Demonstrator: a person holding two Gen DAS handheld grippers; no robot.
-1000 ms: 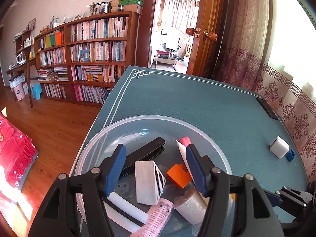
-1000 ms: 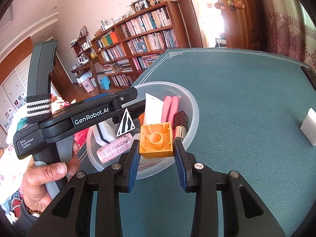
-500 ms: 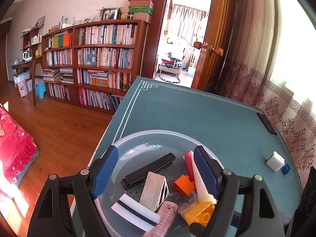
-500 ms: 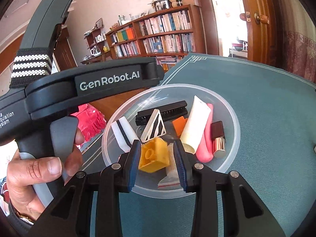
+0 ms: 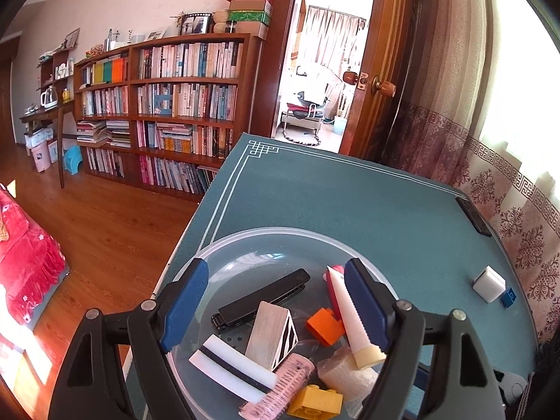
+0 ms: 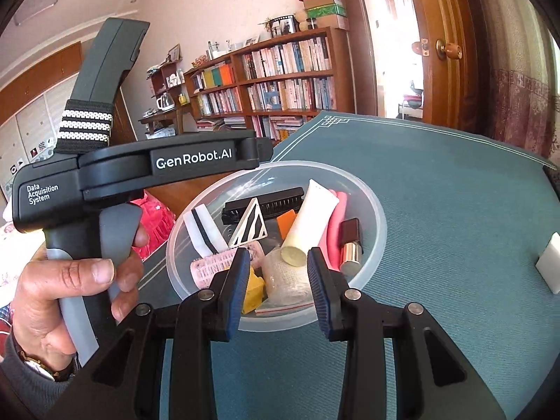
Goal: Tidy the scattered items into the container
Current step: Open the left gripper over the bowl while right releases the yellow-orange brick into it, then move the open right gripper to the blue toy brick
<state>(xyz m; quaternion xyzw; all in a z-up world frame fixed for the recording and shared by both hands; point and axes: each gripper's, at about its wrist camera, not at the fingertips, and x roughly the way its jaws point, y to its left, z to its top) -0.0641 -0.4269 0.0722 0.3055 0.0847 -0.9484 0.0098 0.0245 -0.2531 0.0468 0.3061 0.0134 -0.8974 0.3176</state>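
A clear plastic bowl sits on the teal table and holds several items: a black comb, a white tube, a pink roller, a lipstick. The yellow brick lies in the bowl at its near edge. My right gripper is open just above the bowl's near rim, with nothing between its fingers. My left gripper is open over the bowl, empty. On the table to the right lie a white block and a small blue brick.
A person's hand holds the left gripper's handle beside the bowl. A black remote lies at the table's far right edge by the curtain. Bookshelves and a doorway stand beyond the table; wooden floor drops off left.
My right gripper opened and let go of the yellow brick, which now lies in the bowl. The right gripper drew back slightly; the left gripper rose a little over the bowl.
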